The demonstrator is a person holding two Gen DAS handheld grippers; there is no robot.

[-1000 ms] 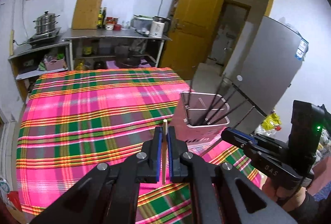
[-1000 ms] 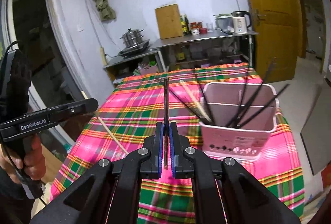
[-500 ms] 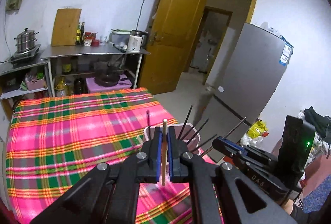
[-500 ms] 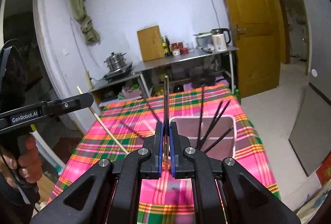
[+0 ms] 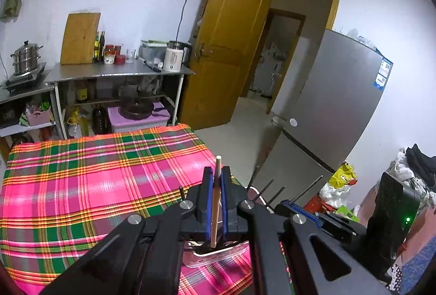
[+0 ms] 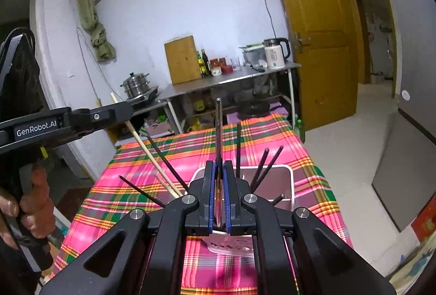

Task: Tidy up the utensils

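Note:
My left gripper (image 5: pixel 214 183) is shut on a light wooden chopstick (image 5: pixel 215 199); its lower end dips into the white utensil holder (image 5: pixel 218 258) just below. From the right wrist view the same chopstick (image 6: pixel 148 150) slants down into the holder (image 6: pixel 286 180). My right gripper (image 6: pixel 218 180) is shut on a thin metal utensil handle (image 6: pixel 218 131) standing upright over the holder. Several dark chopsticks (image 6: pixel 263 167) stick out of the holder. The right gripper (image 5: pixel 316 216) also shows at the lower right of the left wrist view.
The holder stands on a table with a pink plaid cloth (image 5: pixel 95 186), near its right edge. Beyond are a steel shelf (image 5: pixel 120 73) with a kettle, jars and a cutting board, a yellow door (image 5: pixel 226 55) and a grey fridge (image 5: pixel 335 109).
Both grippers have moved in over the holder, which now lies right below the fingers. The wooden chopstick's lower end has come down into the holder. Both grips are unchanged.

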